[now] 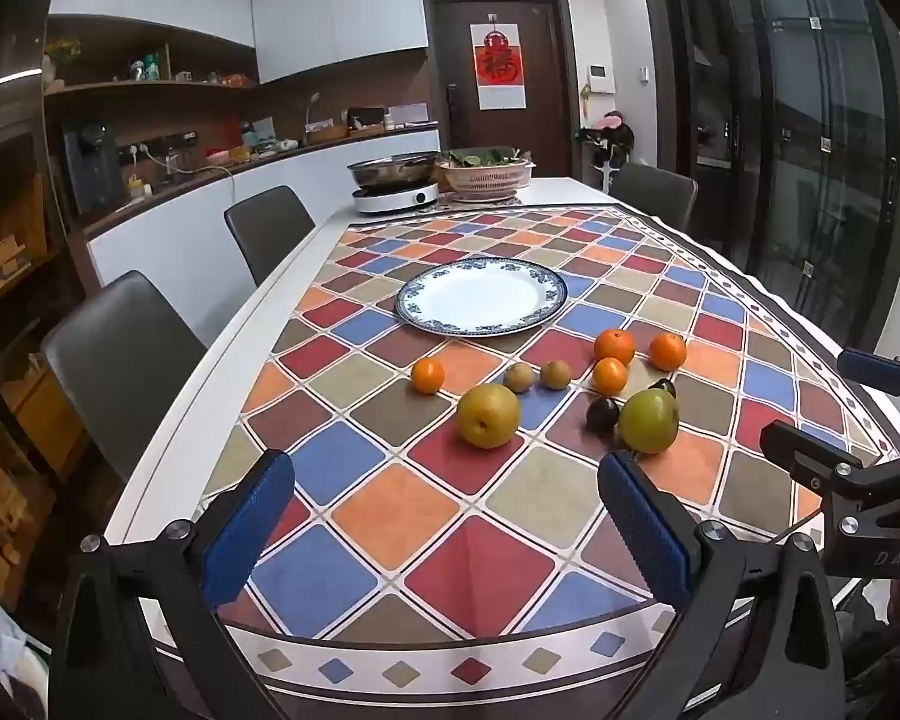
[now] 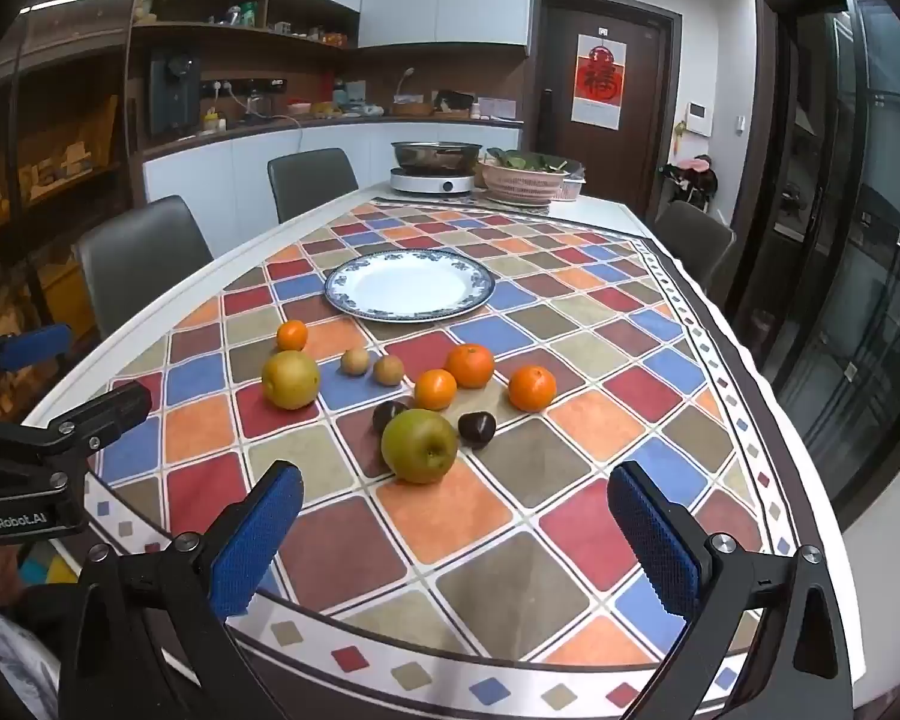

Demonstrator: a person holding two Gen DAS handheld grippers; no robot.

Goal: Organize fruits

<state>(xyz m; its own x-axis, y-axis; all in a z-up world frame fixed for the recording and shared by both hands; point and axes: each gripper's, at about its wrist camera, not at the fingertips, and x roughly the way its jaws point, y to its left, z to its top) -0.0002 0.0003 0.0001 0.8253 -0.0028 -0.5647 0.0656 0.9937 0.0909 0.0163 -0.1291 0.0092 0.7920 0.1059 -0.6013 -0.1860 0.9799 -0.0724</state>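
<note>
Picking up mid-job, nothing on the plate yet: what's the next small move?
Probably ease the right hand-held gripper, open and empty, forward around the green pear: it lies nearest, straight ahead between the fingers, and the plate beyond is empty.

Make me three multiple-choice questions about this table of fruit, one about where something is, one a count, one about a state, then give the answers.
1. Where is the plate relative to the fruit?
A. Beyond it, farther from the cameras
B. Under the green pear
C. On a chair

2. How many oranges lie on the tablecloth?
A. Two
B. Four
C. Six

3. What is on the plate?
A. One orange
B. Two dark plums
C. Nothing

Answers:
1. A, the plate lies past the whole fruit cluster.
2. B, one orange sits apart on the left, and three more are grouped to the right.
3. C, its white centre is bare, and all fruit, including the green pear, rests on the cloth.
</note>
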